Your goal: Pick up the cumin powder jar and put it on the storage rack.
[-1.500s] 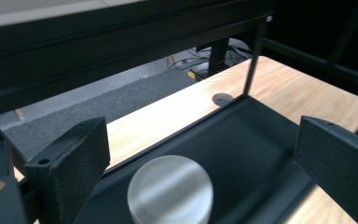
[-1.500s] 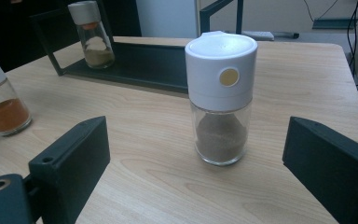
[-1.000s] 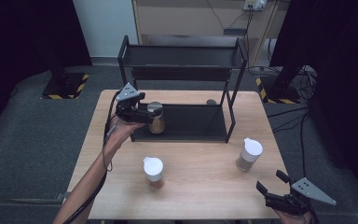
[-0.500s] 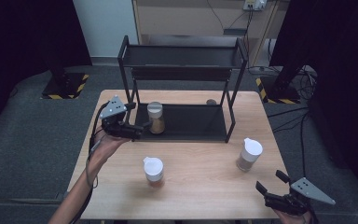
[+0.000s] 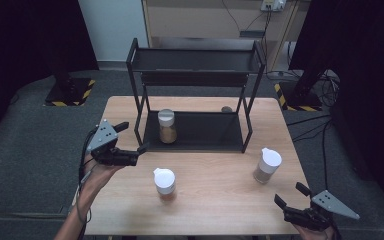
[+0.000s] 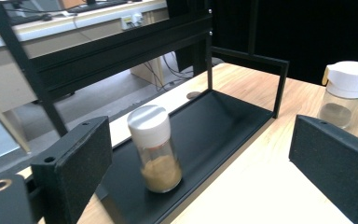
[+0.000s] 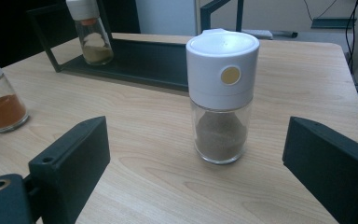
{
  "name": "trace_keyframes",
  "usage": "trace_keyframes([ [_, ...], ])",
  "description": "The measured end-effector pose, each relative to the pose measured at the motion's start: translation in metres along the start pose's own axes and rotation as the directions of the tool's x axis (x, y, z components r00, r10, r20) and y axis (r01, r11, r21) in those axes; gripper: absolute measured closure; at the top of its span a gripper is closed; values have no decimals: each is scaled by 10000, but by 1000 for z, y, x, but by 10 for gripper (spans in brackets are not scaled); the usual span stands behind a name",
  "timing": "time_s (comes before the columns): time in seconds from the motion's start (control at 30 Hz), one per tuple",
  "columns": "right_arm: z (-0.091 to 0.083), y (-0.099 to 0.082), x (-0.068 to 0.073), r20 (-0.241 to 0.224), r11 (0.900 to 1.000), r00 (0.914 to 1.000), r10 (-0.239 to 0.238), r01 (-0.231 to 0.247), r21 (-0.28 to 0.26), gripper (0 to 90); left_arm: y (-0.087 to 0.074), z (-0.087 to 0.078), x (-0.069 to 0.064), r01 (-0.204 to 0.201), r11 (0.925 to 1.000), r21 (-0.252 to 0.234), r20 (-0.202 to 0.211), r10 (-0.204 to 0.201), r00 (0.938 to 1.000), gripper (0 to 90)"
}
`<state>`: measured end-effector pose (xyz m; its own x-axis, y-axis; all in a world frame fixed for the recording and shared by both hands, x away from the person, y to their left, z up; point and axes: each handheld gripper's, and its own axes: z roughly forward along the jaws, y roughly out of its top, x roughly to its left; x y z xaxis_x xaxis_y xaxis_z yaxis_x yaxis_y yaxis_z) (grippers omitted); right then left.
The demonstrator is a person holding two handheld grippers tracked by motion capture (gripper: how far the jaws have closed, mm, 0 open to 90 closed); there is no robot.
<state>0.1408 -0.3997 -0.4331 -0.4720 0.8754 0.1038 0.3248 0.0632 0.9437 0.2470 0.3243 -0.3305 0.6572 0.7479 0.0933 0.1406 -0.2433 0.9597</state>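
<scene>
1. Black steel rack stands at the back of the wooden table; a jar of tan powder sits upright at the left end of its bottom shelf, nothing touching it.
2. The left gripper is off the rack's left front corner, jaws wide and empty. In the left gripper view the jar stands between the two jaws but farther off.
3. The right gripper rests at the table's near right edge, jaws spread and empty, aimed at the grey-powder jar.
4. The orange-powder jar is on the open table, near the left gripper, and looks like the next to shelve.
5. To do it well, I would come in level, straddle the glass below the white cap, and close squarely.
6. Lift it straight, then set it on the shelf beside the first jar, clear of the rack's front post.
</scene>
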Motion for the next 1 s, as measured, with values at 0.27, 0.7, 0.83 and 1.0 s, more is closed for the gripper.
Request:
trace_keyframes([
  [0.27,0,0,0,-2,10000,10000,-13,13,34,75,-22,-23,-9,104,9998,-162,-439,-111,9990,40],
  [0.7,1,1,0,-8,10000,10000,-68,68,67,74,-62,-41,-17,697,9970,-334,-533,-715,9960,16],
  [0.83,1,1,0,5,9999,10000,-69,69,73,74,-74,-43,-18,882,9956,-308,-495,-897,9947,11],
  [1.0,1,1,1,-5,9999,10000,-58,58,86,74,-86,-45,-21,1094,9937,-235,-495,-1105,9926,10],
])
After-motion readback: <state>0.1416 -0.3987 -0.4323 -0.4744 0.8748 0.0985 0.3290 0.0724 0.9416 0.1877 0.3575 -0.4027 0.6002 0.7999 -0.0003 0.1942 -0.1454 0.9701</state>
